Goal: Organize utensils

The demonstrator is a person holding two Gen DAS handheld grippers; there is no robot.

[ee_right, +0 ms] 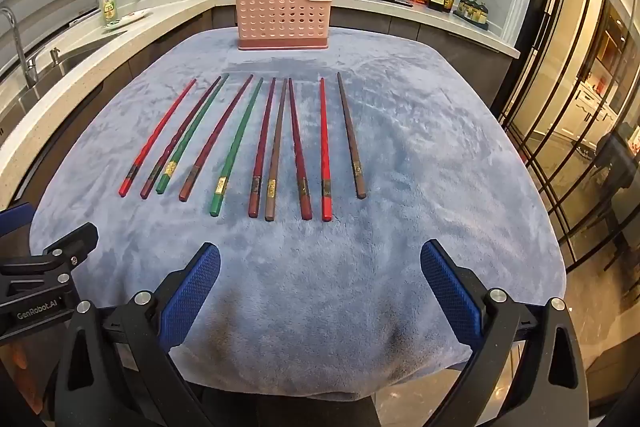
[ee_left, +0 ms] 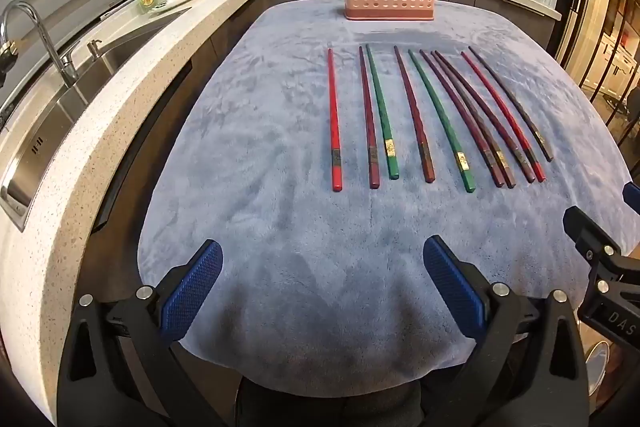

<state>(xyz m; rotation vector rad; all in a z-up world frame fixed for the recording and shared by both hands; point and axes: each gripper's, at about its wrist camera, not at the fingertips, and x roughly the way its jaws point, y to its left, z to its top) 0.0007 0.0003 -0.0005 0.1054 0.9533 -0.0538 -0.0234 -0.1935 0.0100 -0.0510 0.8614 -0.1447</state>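
both hand-held grippers (ee_left: 322,283) (ee_right: 320,283) gape over ten chopsticks (ee_right: 256,147), one holder (ee_right: 283,15).

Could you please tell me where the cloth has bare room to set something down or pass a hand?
Free: the blue cloth right of the brown chopstick, left of the red chopstick, and between the handles and both open grippers. Crowded: the ten-chopstick row; only a narrow strip before the pink holder.

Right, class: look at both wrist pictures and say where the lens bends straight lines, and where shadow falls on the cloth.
Left wrist view: the counter edge bows strongly and the corners go black; shadow darkens the blue cloth near the open left gripper. Right wrist view: the door frames curve, and a dark patch lies by the open right gripper.
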